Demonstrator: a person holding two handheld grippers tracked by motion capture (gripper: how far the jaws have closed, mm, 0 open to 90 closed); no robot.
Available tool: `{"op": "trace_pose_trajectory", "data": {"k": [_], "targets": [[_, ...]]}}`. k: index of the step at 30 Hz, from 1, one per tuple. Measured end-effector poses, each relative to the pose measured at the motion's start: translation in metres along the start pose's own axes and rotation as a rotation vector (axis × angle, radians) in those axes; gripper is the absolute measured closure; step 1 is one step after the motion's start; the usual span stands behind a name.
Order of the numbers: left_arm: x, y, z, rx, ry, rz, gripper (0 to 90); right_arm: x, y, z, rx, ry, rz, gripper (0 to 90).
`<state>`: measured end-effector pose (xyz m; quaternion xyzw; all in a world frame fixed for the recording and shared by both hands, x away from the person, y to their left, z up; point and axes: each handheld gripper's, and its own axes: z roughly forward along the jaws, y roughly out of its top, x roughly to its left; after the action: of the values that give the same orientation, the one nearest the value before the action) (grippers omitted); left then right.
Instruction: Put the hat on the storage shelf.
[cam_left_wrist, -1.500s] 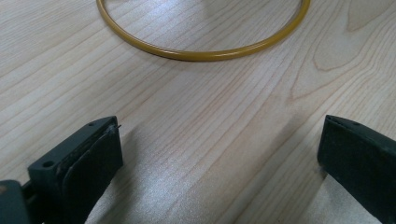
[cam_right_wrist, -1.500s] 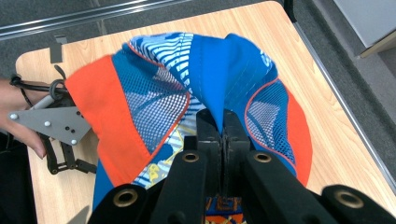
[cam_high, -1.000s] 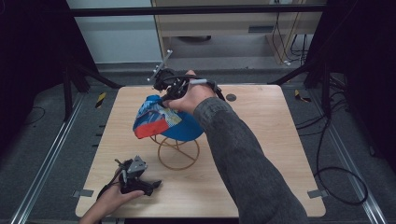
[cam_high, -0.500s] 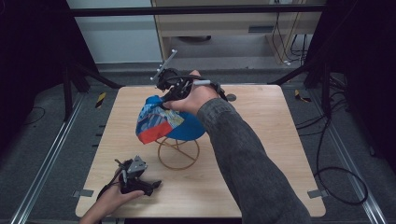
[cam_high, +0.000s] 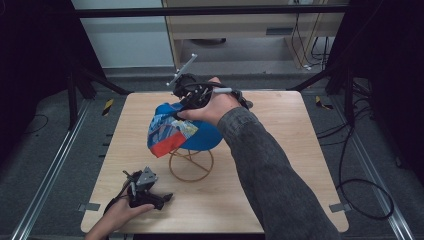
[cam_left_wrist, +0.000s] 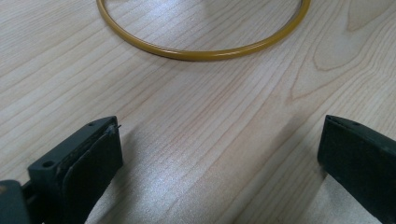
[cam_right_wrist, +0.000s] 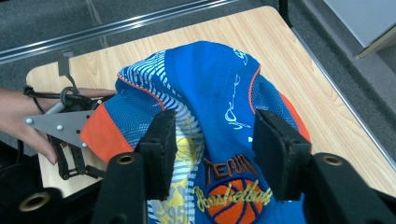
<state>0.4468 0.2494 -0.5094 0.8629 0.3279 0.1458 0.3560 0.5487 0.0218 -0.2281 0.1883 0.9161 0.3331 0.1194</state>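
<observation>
A blue cap (cam_high: 176, 131) with striped, yellow and orange panels is seen draped over a yellow wire stand (cam_high: 190, 163) near the middle of the wooden worktop (cam_high: 280, 165). The right tongs (cam_high: 186, 101) are held at the far upper side of the cap; in the right gripper view the cap (cam_right_wrist: 219, 121) lies between and beyond the two black jaws, which stand partly apart with cloth bunched between them, and whether the cloth is actually pinched cannot be told. The cap is judged to be light and soft, its mesh and fabric panels folding readily, so that it would sag and slide on the thin stand if pulled from one side only; the brim, where the orange edge (cam_right_wrist: 100, 135) shows, is likely the stiffer part and the firmer place to be gripped, while a fold of the crown would serve for lifting. Nothing fragile is apparent. On the crown an embroidered basketball emblem is visible, with lettering above it that appears to read "TEAM" and script below that appears to read "Basketball"; pale handwriting-style marks on the blue panel cannot be made out. The left tongs (cam_high: 144, 190) are rested low on the near left part of the worktop, their jaws wide apart and empty, with the base ring (cam_left_wrist: 201, 44) of the stand just ahead of them.
</observation>
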Motion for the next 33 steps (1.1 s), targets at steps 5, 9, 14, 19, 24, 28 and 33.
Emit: {"op": "trace_pose_trajectory", "data": {"k": [5,9,14,19,24,28,33], "targets": [[0.000,0.000,0.000,0.000,0.000,0.000,0.0,0.001,-0.002,-0.003,-0.014,-0.008,0.003,39.9],[0.000,0.000,0.000,0.000,0.001,0.000,0.0,0.004,-0.004,-0.008,-0.037,-0.013,0.015,31.3],[0.000,0.000,0.000,0.000,0.003,0.001,0.0,0.006,-0.010,-0.010,-0.039,-0.034,0.034,20.6],[0.000,0.000,0.000,-0.001,0.003,-0.001,0.0,0.005,-0.012,-0.017,-0.071,-0.035,0.051,14.6],[0.000,0.000,0.000,-0.001,0.003,-0.001,0.0,0.005,-0.018,-0.022,-0.088,-0.034,0.053,9.0],[0.000,0.000,0.000,-0.001,0.003,-0.002,0.0,0.004,-0.021,-0.023,-0.088,-0.037,0.047,7.8],[-0.001,0.000,0.000,0.000,0.003,-0.002,0.0,0.004,-0.025,-0.025,-0.107,-0.044,0.044,6.7]]}}
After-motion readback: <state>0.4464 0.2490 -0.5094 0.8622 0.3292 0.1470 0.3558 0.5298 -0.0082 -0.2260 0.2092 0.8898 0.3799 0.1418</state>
